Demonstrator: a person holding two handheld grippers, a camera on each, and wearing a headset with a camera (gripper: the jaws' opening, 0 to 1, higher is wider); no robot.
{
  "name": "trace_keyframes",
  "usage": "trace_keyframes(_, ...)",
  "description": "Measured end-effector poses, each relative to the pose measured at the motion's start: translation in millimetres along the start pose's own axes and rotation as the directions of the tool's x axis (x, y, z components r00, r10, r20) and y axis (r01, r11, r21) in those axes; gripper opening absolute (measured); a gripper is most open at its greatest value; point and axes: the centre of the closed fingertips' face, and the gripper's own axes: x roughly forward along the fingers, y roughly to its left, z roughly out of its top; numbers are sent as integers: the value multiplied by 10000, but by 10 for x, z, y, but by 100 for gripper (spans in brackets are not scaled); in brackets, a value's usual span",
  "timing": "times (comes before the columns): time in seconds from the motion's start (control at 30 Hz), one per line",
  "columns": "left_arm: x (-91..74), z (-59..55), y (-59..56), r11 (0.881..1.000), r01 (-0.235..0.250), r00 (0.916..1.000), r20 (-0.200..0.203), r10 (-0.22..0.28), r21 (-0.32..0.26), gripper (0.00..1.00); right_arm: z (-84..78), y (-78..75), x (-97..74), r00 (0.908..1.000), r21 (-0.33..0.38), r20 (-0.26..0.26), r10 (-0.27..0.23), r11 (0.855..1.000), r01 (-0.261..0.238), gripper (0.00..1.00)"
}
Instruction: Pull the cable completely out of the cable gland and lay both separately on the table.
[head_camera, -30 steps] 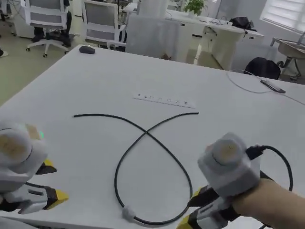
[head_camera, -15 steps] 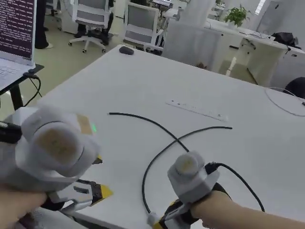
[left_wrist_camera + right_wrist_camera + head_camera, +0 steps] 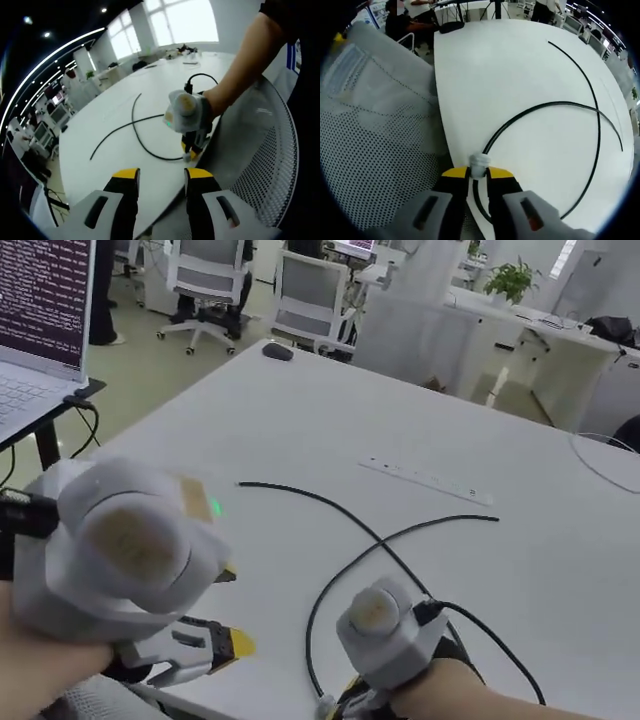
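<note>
A long black cable lies in a crossed loop on the white table. A small white cable gland sits on the cable at the table's near edge, also visible as the gland in the head view. My right gripper is shut on the gland, with the cable running back between its yellow-tipped fingers. From the head view the right gripper is low at the table edge. My left gripper is open and holds nothing; it hovers off the table's near left edge, looking toward the right gripper.
A thin white strip lies beyond the cable and a dark mouse at the far corner. A laptop stands left of the table. A grey mesh chair is beside the near edge. Office chairs stand beyond.
The head camera swung left. My right gripper moved down to the gland at the near table edge and closed on it. My left gripper rose closer to the camera.
</note>
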Motion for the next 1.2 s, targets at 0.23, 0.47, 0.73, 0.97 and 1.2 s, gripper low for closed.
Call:
trace_keyframes(0.23,336,249,-360,9497,1983,9774,236,-2101,2424,34,231,202,-724,9694,-125,1945,1497,9886,-1502,13)
trace_keyframes(0.47,594,393,-659,8666,3176,9406,-119,-3394,3850,32,67,461,-1125,9593,-1561,1736,2229,9680,-1966,13)
trace_keyframes(0.73,627,593,-1029,7945,4363,8731,147,-4873,4225,27,12,614,-1354,9503,-2492,1640,2645,9432,-2195,13)
trace_keyframes(0.97,668,595,-1033,7896,4584,8687,-178,-4951,4081,17,43,567,-1437,9496,-2503,1744,2604,9444,-2130,13)
trace_keyframes(1.2,724,555,-979,8223,4483,8858,-504,-4614,3506,16,87,501,-1390,9731,-2803,1651,1605,9536,-1098,12)
